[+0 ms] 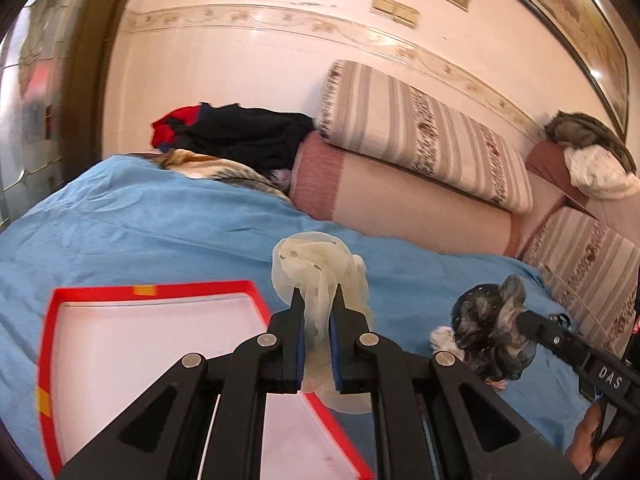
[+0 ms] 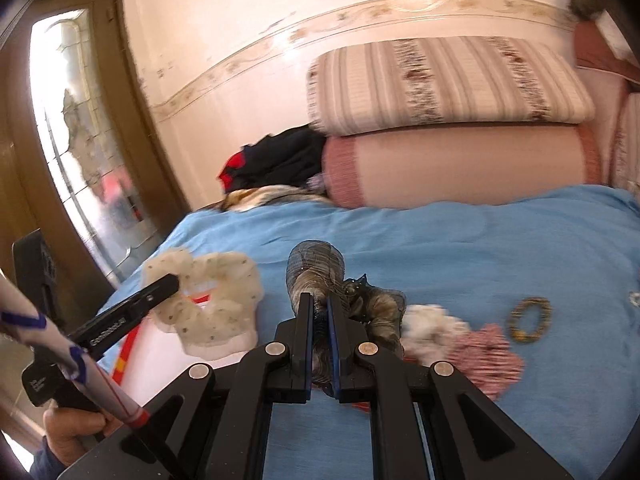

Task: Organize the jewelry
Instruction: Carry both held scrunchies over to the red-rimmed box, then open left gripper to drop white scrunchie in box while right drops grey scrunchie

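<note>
Now — both scrunchies lifted
Left tool [image 1: 316, 300] pinches cream scrunchie [image 1: 320, 264] above red-rimmed box [image 1: 52, 320]; right tool [image 2: 319, 304] clamps dark scrunchie [image 2: 316, 268] — farther right.

Blue bedspread [image 1: 160, 232] covered the bed. Striped cushion [image 1: 424, 132] lay on a pink bolster [image 1: 400, 204]. Dark clothing [image 1: 248, 132], possibly a jacket, was heaped beside them.

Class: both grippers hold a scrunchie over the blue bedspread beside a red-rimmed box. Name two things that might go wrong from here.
1. The cream scrunchie is pinched by only a thin fold in the left gripper; it may slip out before reaching the red-rimmed box.
2. The dark scrunchie in the right gripper hangs low, so it might snag the pink scrunchie lying below.
</note>
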Demonstrator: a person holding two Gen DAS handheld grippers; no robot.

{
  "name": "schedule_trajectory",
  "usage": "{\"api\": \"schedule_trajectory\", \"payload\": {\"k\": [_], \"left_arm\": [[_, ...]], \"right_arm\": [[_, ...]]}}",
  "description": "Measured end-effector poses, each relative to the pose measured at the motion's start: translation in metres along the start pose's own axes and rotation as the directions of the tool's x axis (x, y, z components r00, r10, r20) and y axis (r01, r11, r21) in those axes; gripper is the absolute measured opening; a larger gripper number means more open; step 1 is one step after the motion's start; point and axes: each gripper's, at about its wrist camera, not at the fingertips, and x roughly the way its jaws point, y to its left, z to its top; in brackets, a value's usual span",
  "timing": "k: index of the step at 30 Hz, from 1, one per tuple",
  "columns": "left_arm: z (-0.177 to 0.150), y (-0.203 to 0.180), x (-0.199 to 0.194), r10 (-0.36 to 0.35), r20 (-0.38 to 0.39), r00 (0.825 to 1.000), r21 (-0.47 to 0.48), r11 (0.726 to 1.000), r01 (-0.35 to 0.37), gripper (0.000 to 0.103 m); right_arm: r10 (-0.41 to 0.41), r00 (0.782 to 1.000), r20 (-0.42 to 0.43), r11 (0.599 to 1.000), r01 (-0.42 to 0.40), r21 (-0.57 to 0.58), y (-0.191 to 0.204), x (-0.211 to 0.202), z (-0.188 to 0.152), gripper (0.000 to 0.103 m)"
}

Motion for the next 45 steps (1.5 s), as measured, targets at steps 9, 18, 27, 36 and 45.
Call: {"api": "schedule_trajectory", "payload": {"k": [9,18,27,36,45], "left_arm": [[0.010,0.071,-0.001,0.130,-0.026,0.991,-0.060,0.989,-0.132,0.010],[0.009,0.121,0.007,0.205,-0.101,0.974,-0.138,0.966,-0.218,0.010],[0.001,0.145,0.014,0.250,-0.168,0.953,-0.182,0.943,-0.279,0.010],[-0.008,0.164,0.019,0.313,-0.228,0.922,-0.215,0.907,-0.361,0.012],[-0.009,0.167,0.022,0.350,-0.253,0.902,-0.215,0.889,-0.405,0.018]], "right_arm": [[0.123,0.988,-0.096,0.992,-0.125,-0.020,0.071,0.067,0.004,0.007],[0.170,0.966,-0.197,0.984,-0.176,-0.010,0.111,0.130,0.009,0.007],[0.180,0.948,-0.263,0.982,-0.186,0.002,0.127,0.167,0.006,0.007],[0.185,0.923,-0.338,0.982,-0.186,0.031,0.129,0.201,-0.005,0.008],[0.145,0.924,-0.354,0.988,-0.156,-0.002,0.127,0.217,-0.007,0.008]]}}
